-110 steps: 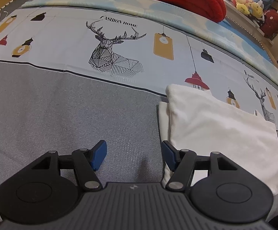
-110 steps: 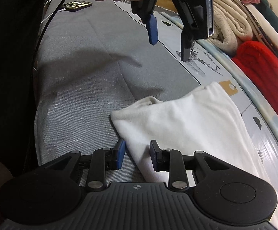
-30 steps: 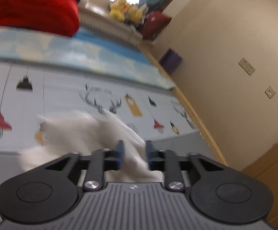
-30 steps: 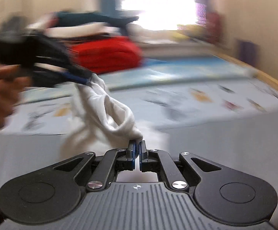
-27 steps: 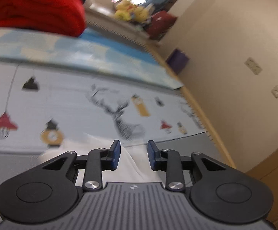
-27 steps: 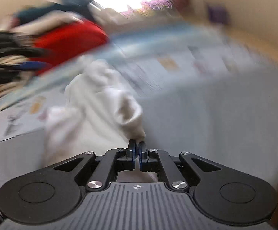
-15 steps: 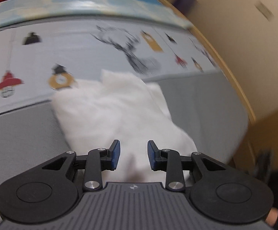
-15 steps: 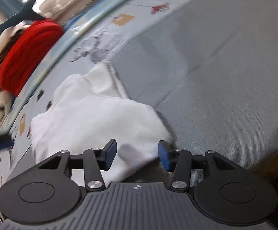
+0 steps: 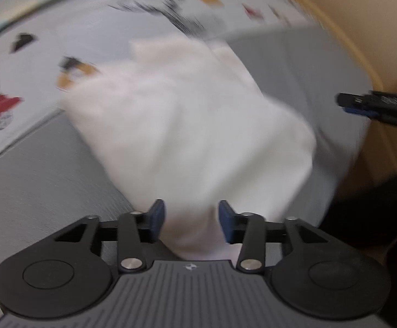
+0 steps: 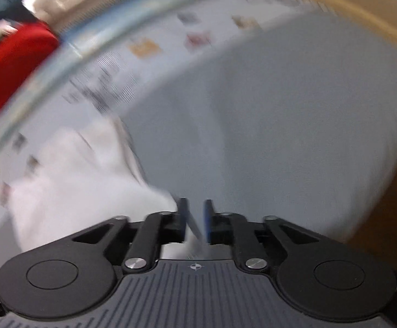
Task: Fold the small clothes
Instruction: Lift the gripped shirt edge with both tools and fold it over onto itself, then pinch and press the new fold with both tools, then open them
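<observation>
A white garment (image 9: 193,136) lies folded on the grey part of the bed, blurred by motion. My left gripper (image 9: 189,218) is open just above its near edge, with cloth showing between the fingers but not pinched. My right gripper (image 10: 194,218) hovers at the garment's right corner (image 10: 102,186); its jaws stand a narrow gap apart, with nothing clamped. The right gripper also shows in the left wrist view (image 9: 376,106), off the garment's right side.
The bed cover has a grey band (image 10: 280,114) and a pale printed band (image 9: 61,41). A red blanket (image 10: 9,63) lies at the far side. A wooden bed edge (image 9: 349,41) runs along the right.
Both grippers let go of the garment after laying it down. The left jaws have opened wider, the right jaws have narrowed. Both cameras have tilted down and pulled back.
</observation>
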Available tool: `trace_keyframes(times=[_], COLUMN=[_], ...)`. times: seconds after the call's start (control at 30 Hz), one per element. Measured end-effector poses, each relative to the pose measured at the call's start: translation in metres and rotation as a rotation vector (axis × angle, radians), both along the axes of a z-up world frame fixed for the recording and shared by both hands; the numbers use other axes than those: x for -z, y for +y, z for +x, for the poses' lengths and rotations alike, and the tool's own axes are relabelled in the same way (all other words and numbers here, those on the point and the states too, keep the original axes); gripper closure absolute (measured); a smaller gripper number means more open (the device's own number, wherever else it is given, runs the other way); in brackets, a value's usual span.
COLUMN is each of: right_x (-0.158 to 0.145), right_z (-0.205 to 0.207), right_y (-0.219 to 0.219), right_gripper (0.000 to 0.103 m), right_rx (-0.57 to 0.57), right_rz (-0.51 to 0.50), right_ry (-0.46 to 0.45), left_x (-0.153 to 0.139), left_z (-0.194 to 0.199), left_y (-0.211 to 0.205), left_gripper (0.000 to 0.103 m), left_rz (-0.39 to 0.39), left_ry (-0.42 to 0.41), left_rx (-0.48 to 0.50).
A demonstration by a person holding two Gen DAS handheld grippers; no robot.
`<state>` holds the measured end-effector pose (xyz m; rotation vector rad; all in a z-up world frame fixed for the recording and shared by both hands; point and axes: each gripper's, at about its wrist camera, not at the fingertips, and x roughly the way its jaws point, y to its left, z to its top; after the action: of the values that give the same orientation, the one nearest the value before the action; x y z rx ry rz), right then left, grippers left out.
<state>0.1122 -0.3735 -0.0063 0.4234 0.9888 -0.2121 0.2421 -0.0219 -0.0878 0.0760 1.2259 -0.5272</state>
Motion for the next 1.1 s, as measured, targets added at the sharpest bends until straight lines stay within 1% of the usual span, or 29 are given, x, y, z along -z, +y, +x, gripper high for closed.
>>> trace_keyframes(times=[0.03,0.07,0.1,0.13,0.17,0.2,0.23,0.3,0.33,0.43,0.47,0.5,0.53,0.57,0.67,0.7,0.8,0.87,0.9,0.93,0.97,1.0,1.03,1.07,1.1], right_x=[-0.012,-0.023,-0.033,-0.041,-0.048,-0.049,-0.047,-0.034,-0.022,0.014,0.030,0.041,0.050,0.059,0.076,0.080,0.082,0.082,0.081,0.080,0.079,0.080,0.080,0.080,0.080], right_z=[0.007,0.014,0.023,0.032,0.040,0.050,0.062,0.087,0.099,0.123,0.131,0.137,0.142,0.148,0.157,0.160,0.168,0.170,0.171,0.171,0.173,0.174,0.175,0.175,0.176], right_y=[0.000,0.001,0.004,0.006,0.006,0.007,0.008,0.011,0.012,0.017,0.021,0.023,0.025,0.029,0.034,0.035,0.039,0.040,0.041,0.041,0.042,0.041,0.041,0.043,0.046], right_gripper=[0.055,0.049,0.041,0.035,0.033,0.027,0.021,0.018,0.018,0.018,0.019,0.019,0.019,0.019,0.018,0.017,0.017,0.023,0.038,0.064,0.076,0.082,0.088,0.090,0.092], right_rx=[-0.035,-0.080,-0.132,-0.179,-0.230,-0.269,-0.304,-0.356,-0.375,-0.386,-0.382,-0.374,-0.365,-0.370,-0.405,-0.412,-0.436,-0.446,-0.451,-0.458,-0.464,-0.466,-0.460,-0.464,-0.473], right_rz=[0.000,-0.007,-0.024,-0.039,-0.046,-0.039,-0.025,-0.001,0.009,0.052,0.086,0.106,0.108,0.101,0.104,0.116,0.119,0.117,0.112,0.109,0.123,0.154,0.170,0.165,0.155], right_ry=[-0.052,-0.102,-0.145,-0.175,-0.197,-0.204,-0.198,-0.160,-0.133,-0.051,0.005,0.059,0.090,0.108,0.160,0.172,0.155,0.144,0.133,0.119,0.106,0.103,0.101,0.098,0.095], left_x=[-0.004,-0.008,-0.010,-0.011,-0.013,-0.012,-0.012,-0.016,-0.016,-0.010,-0.007,-0.005,-0.001,0.000,0.017,0.022,0.038,0.049,0.051,0.052,0.053,0.051,0.048,0.043,0.039], left_z=[0.004,0.010,0.014,0.019,0.024,0.029,0.034,0.046,0.053,0.064,0.066,0.069,0.074,0.075,0.085,0.088,0.096,0.101,0.103,0.105,0.105,0.105,0.105,0.105,0.104], left_y=[0.007,0.014,0.020,0.029,0.033,0.040,0.049,0.058,0.065,0.076,0.081,0.084,0.085,0.085,0.083,0.082,0.078,0.075,0.074,0.073,0.072,0.071,0.069,0.066,0.065], left_gripper=[0.041,0.033,0.027,0.026,0.022,0.018,0.017,0.017,0.017,0.017,0.017,0.017,0.017,0.017,0.017,0.017,0.017,0.019,0.026,0.035,0.064,0.075,0.078,0.082,0.083], left_rz=[-0.012,-0.019,-0.024,-0.033,-0.044,-0.056,-0.070,-0.093,-0.106,-0.139,-0.148,-0.152,-0.153,-0.156,-0.172,-0.173,-0.180,-0.189,-0.188,-0.189,-0.207,-0.223,-0.216,-0.197,-0.179], left_ry=[-0.009,-0.018,-0.023,-0.024,-0.022,-0.019,-0.013,0.007,0.021,0.061,0.074,0.087,0.104,0.116,0.156,0.169,0.202,0.219,0.218,0.212,0.207,0.202,0.184,0.157,0.134], left_rx=[-0.045,-0.103,-0.147,-0.196,-0.239,-0.281,-0.331,-0.408,-0.440,-0.521,-0.542,-0.553,-0.559,-0.558,-0.546,-0.543,-0.534,-0.524,-0.517,-0.507,-0.496,-0.490,-0.478,-0.452,-0.441])
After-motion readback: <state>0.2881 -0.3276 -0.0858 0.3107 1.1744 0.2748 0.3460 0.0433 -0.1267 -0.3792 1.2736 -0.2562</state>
